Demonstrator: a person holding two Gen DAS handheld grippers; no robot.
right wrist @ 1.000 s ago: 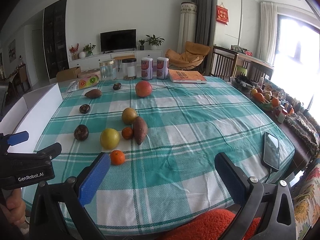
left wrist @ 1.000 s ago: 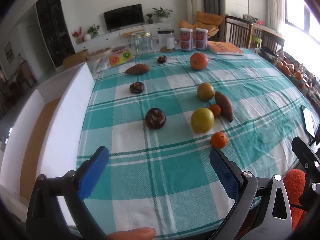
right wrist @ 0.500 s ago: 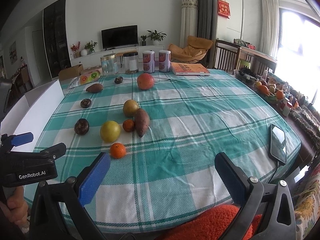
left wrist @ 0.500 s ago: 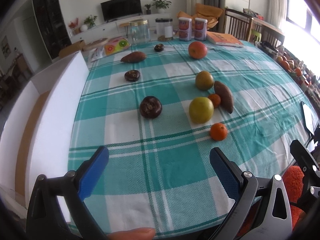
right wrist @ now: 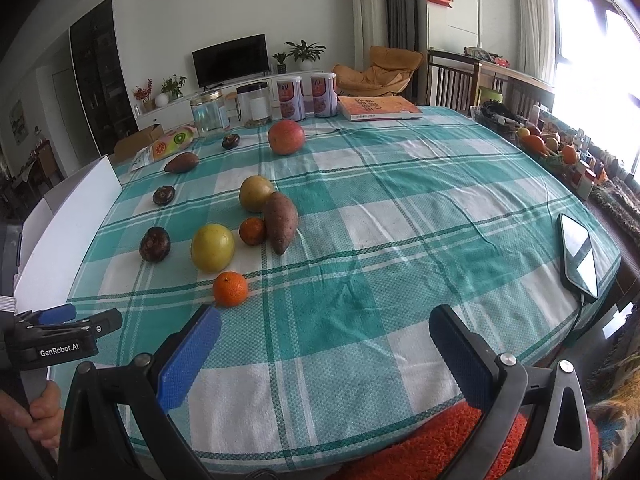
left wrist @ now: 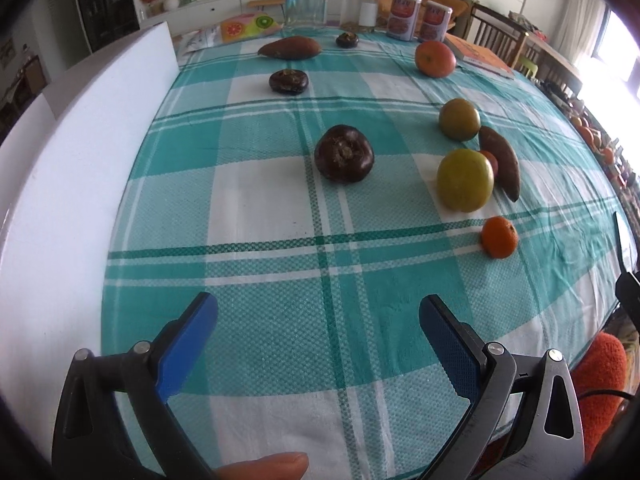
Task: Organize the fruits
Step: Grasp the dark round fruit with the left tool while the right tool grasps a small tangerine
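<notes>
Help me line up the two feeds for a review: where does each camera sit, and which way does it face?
Left wrist: sits on the left claw, low over the near left of the checked tablecloth, facing the dark round fruit; both open blue fingers and a fingertip show.
Right wrist: sits on the right claw, higher, at the near edge, facing the TV wall; its open fingers, the left claw and a hand show.
Shared: the small orange and yellow-green fruit.
</notes>
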